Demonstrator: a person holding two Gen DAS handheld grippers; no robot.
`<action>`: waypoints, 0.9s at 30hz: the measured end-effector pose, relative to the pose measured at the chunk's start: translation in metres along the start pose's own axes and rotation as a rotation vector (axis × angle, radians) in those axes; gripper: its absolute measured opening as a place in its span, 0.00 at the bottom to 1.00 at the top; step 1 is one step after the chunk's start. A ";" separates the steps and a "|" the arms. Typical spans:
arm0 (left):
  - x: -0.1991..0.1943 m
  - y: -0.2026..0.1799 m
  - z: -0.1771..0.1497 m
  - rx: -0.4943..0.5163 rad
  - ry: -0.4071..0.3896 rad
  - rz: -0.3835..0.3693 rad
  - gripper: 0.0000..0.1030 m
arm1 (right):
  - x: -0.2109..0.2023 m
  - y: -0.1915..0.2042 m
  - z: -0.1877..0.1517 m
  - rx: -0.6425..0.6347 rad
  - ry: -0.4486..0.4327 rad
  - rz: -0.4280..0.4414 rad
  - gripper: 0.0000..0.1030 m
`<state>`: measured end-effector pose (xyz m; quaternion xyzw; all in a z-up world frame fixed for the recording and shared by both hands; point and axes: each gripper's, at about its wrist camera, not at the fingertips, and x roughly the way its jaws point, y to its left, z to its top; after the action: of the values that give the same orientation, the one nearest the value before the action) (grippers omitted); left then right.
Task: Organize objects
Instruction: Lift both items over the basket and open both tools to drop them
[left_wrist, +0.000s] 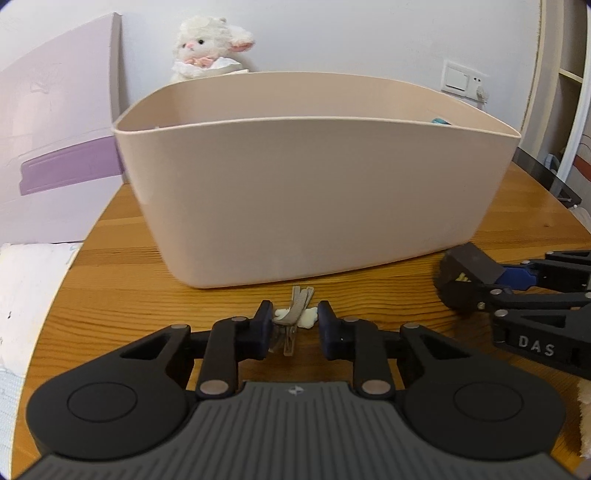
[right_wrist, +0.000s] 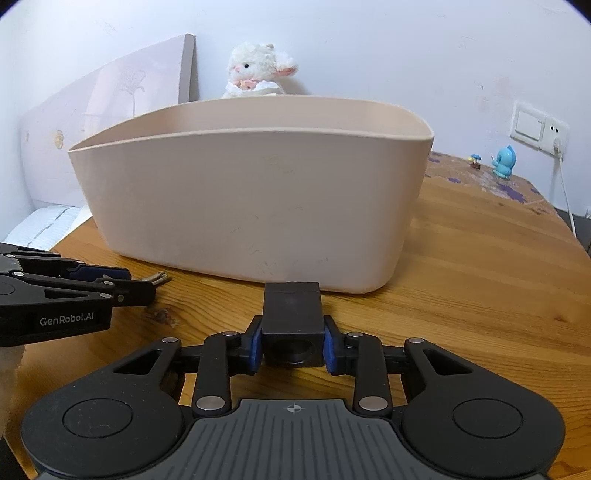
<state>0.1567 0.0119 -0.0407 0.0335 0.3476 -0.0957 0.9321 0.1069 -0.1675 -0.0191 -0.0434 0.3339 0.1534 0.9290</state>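
Between the table's near edge and the beige bin (left_wrist: 314, 192), a small grey-and-white hair clip (left_wrist: 293, 319) lies on the wood inside the left gripper (left_wrist: 294, 325), whose pads sit just beside it with a gap on the right. Toward the table's right side, the right gripper (right_wrist: 292, 343) is clamped on a black block (right_wrist: 291, 321). Behind the bin, at the far edge, sits a white plush lamb (left_wrist: 207, 48).

Both wrist views look low, close, sharing the bin (left_wrist: 314, 206).
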 end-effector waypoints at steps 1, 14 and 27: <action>-0.003 0.002 0.000 -0.006 -0.004 0.004 0.27 | -0.003 0.000 0.001 -0.002 -0.005 0.004 0.28; -0.068 0.020 0.018 -0.049 -0.150 0.038 0.27 | -0.059 0.002 0.037 -0.038 -0.132 0.067 0.28; -0.094 0.003 0.082 -0.010 -0.297 0.051 0.25 | -0.068 0.006 0.102 -0.070 -0.270 0.070 0.28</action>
<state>0.1407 0.0191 0.0827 0.0230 0.2052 -0.0739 0.9757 0.1177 -0.1608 0.1026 -0.0432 0.2015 0.2015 0.9576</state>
